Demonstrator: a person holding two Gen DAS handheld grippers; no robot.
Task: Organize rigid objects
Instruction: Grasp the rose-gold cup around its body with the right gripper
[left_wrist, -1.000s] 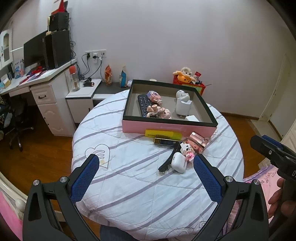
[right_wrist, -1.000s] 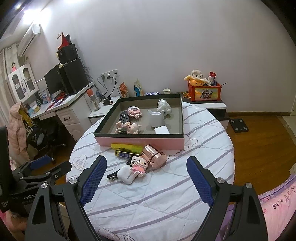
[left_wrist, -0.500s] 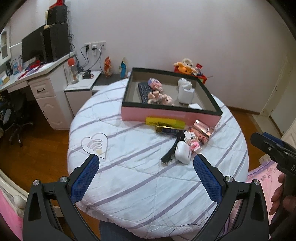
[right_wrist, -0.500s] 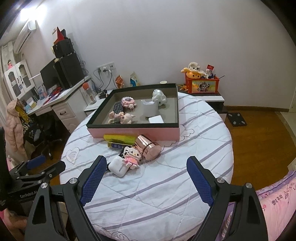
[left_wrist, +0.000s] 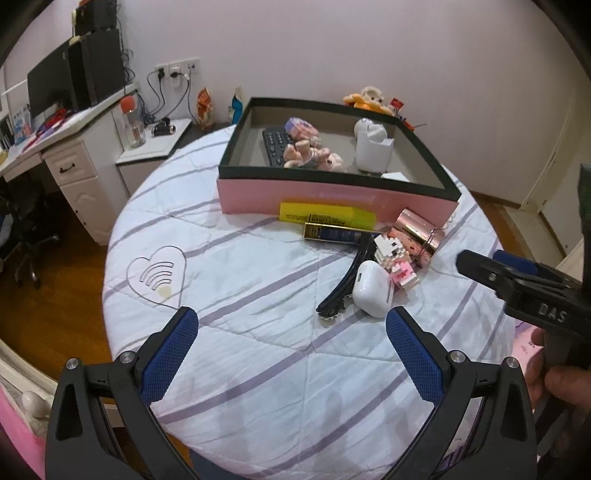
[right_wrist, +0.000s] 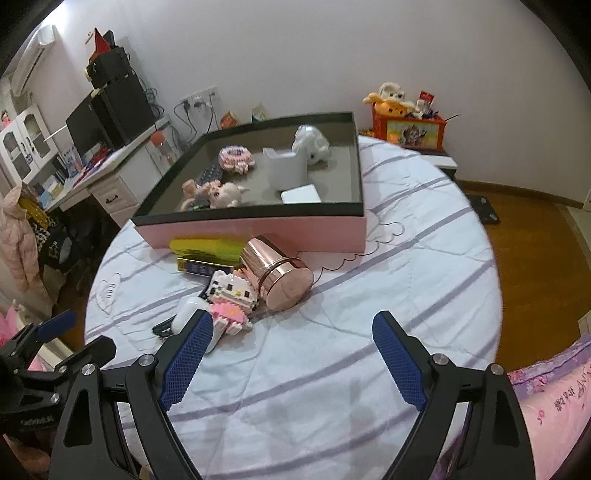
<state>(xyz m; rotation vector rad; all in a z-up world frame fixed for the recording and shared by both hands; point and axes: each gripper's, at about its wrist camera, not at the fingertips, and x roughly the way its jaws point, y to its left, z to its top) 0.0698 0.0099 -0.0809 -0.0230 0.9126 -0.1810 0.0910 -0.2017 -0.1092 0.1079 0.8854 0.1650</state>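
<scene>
Left wrist view: left gripper (left_wrist: 291, 332) hangs over the quilted table (left_wrist: 258, 369), jaws spread wide, nothing between them.
Right gripper (right_wrist: 291, 338): jaws wide apart, empty, above bare quilt.
Copper jar (right_wrist: 277, 273): on its side just before the pink box (right_wrist: 258, 232), long axis slanting, lid end facing the right camera.
Block figure (right_wrist: 231, 297): lying against the jar, head toward the box.
Earbud case (left_wrist: 373, 288): lying flat beside the figure, touching a black clip (left_wrist: 341, 291).
Yellow box (left_wrist: 325, 216): lengthwise along the pink box's wall.
Dark box (left_wrist: 336, 233): parallel, just nearer.
</scene>
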